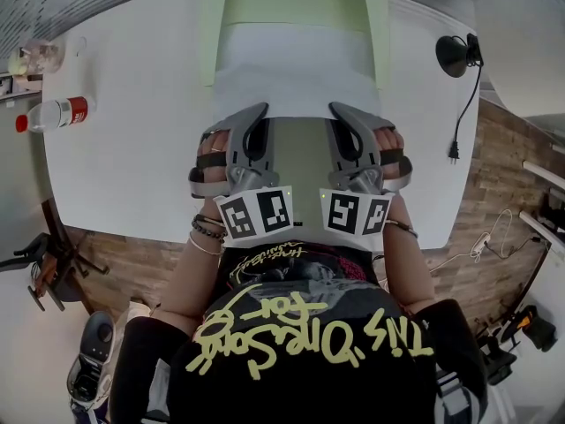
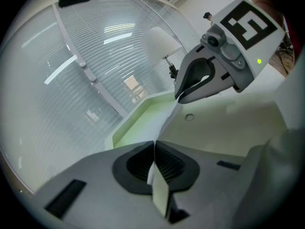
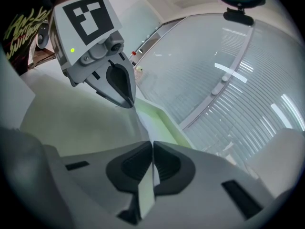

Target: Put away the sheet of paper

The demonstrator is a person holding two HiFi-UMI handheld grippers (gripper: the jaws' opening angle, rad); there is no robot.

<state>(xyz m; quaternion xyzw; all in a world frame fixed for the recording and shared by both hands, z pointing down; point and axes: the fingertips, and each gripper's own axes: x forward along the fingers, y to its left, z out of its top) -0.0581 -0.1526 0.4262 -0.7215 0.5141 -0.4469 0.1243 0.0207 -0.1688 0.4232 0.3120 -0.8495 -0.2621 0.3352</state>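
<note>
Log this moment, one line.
left gripper: shut on sheet of paper | right gripper: shut on sheet of paper | far end: over green tray

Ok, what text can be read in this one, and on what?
"This One Song for": yellow script on the person's black shirt, upside down in the head view.
Smaller script on the shirt beyond it: too blurred to read.
Red label on the bottle: too small to read.

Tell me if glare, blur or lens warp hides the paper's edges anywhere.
Head view: even light, white sheet of paper crisp against the pale green tray, though fisheye bows the white table. Left gripper view: paper at the lens is soft; bright streaks on the ribbed grey wall. Right gripper view: same streaks, dark corners.
</note>
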